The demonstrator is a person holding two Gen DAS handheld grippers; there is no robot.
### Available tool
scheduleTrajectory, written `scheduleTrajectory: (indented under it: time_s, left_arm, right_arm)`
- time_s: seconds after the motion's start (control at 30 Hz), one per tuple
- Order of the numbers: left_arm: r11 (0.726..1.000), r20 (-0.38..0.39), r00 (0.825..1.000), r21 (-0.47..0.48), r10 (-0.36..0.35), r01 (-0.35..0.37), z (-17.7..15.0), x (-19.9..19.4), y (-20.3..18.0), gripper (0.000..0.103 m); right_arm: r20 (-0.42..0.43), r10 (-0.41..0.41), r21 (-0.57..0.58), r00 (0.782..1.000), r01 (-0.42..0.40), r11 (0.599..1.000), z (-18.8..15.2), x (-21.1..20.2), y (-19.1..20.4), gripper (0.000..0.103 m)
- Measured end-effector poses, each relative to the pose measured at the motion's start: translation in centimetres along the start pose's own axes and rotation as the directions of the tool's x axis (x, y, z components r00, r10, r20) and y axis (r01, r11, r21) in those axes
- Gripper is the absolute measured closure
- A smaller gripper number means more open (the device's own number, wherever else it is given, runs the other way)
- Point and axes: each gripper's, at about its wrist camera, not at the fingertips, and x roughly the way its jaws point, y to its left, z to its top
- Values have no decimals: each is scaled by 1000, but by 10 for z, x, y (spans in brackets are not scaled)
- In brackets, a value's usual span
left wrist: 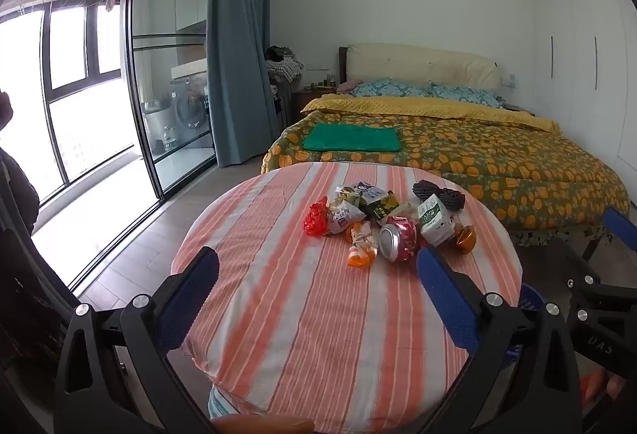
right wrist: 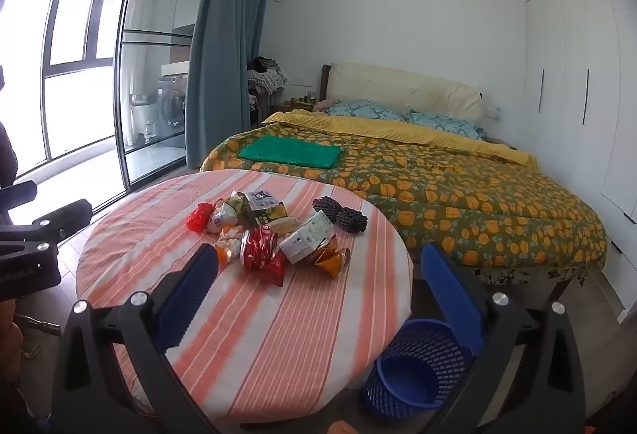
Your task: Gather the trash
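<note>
Both hand-held grippers, left (left wrist: 318,266) and right (right wrist: 318,266), hover spread and empty; ahead, the crushed can (left wrist: 398,239) could roll off the counter (left wrist: 302,314), missing the blue basket (right wrist: 414,370) below the right one.

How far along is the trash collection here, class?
Done: nothing visible; the blue basket beside the table looks empty. In hand: nothing; the left hand-held gripper and right hand-held gripper both stand open. Left: the whole pile, including the can, carton and wrappers.
</note>
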Motion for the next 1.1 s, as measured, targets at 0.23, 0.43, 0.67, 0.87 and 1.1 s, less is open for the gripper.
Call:
scheduleTrajectory:
  time_s: [0.23,0.43,0.67,0.87,1.1]
  left_arm:
    - [1000,-3,1000,0,8,-8,-5,-3,-1,4]
    - [1000,-12,1000,3,7,-7,-9,6,4,4]
    - [1000,-13,1000,15,11,-11,-7,6,-3,4]
    - [1000,-15,1000,18,13,-13,-9,6,-4,4]
    - [1000,-15,1000,19,15,-14,-10,6,-4,4]
  right_arm:
    - [-7,3,-1,1000,-3,1000,-1,0,1,5]
    - [-5,-2,4,1000,2,1000,-2,0,2,5]
    - [-5,-7,5,1000,7,1000,-5,4,-2,5]
    - [-4,-8,6,1000,8,1000,-5,4,-4,5]
    - [-2,-9,7,1000,9,1000,-5,4,-6,5]
